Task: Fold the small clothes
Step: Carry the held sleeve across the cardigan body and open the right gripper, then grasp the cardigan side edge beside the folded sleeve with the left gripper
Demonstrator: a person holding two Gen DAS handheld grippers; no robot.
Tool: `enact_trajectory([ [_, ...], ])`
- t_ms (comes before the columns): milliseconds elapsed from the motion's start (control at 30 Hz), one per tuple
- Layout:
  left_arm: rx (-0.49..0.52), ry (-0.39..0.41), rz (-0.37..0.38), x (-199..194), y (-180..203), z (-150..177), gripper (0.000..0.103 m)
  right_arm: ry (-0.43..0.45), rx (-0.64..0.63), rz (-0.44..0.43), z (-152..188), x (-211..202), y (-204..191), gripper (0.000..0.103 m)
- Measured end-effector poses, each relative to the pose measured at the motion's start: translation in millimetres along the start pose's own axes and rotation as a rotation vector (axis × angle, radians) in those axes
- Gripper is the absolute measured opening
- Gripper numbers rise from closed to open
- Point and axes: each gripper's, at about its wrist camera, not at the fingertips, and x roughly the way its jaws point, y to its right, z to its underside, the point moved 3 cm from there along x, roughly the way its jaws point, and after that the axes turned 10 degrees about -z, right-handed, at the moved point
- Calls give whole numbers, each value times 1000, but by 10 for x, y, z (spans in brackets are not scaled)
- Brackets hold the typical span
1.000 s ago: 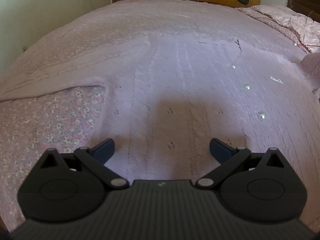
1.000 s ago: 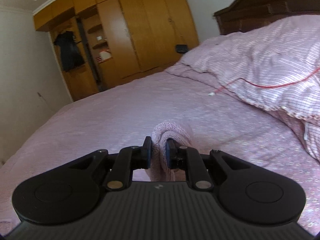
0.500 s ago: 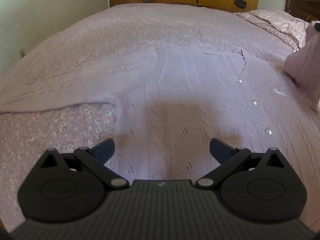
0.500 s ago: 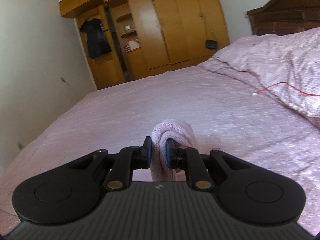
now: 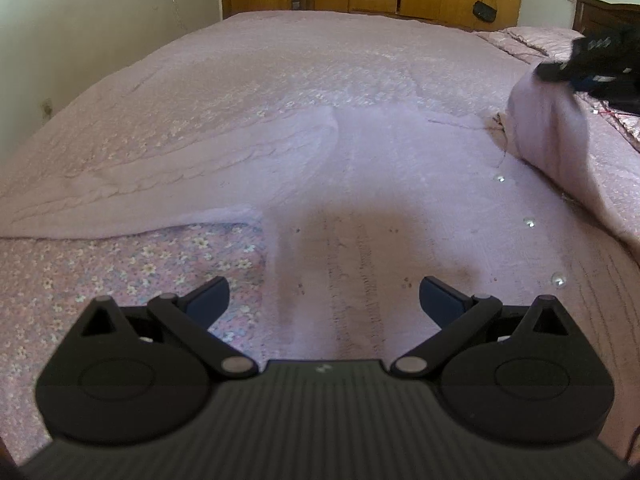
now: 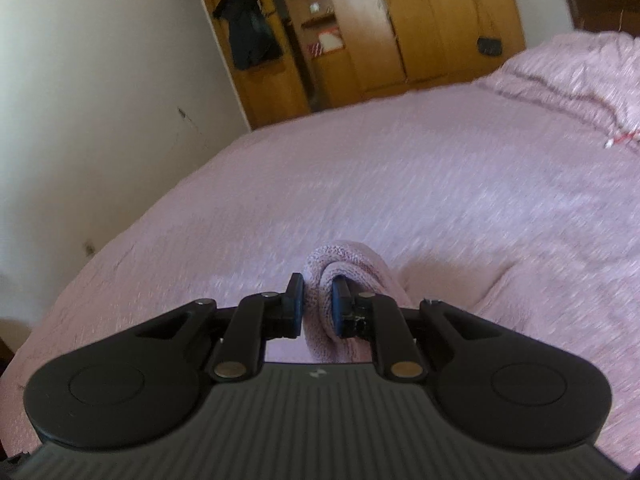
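Through the left wrist camera I am seeing my left tongs (image 5: 323,295) hanging released, fingers spread wide, above the pink knitted cardigan (image 5: 360,184) that is lying flat on the bed (image 5: 280,60); its small buttons (image 5: 529,222) are running along its right side, and its right sleeve (image 5: 548,128) is being lifted by the right tongs (image 5: 552,70) at the frame's edge. Through the right wrist camera I am seeing the right tongs (image 6: 317,307) clenching a bunched fold of that pink sleeve (image 6: 352,268), with a wooden wardrobe (image 6: 400,28) standing beyond the bed (image 6: 440,168).
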Motion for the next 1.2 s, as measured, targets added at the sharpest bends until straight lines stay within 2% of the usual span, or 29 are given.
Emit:
enact_trajectory([
  [267,-11,-29,12,119,-78,29,103,-136,70,-45,526,501,27,16],
  [367,-7,-32,12,151,-82,34,103,-154,65,-56,635,580,-5,17],
  [433,-8,-34,13,185,-89,30,103,-167,71,-60,613,673,125,17],
  [600,-5,-32,23,238,-88,6,103,-212,88,-84,633,748,219,36],
  [667,-3,-30,22,253,-88,-10,103,-216,76,-97,634,735,204,49],
  [867,5,-7,25,221,-64,-106,103,-203,33,-121,611,345,184,61],
  [1067,15,19,32,160,36,-210,103,-176,73,-51,605,-77,459,67],
  [1200,24,24,46,131,147,-255,103,-124,94,21,626,-369,673,70],
])
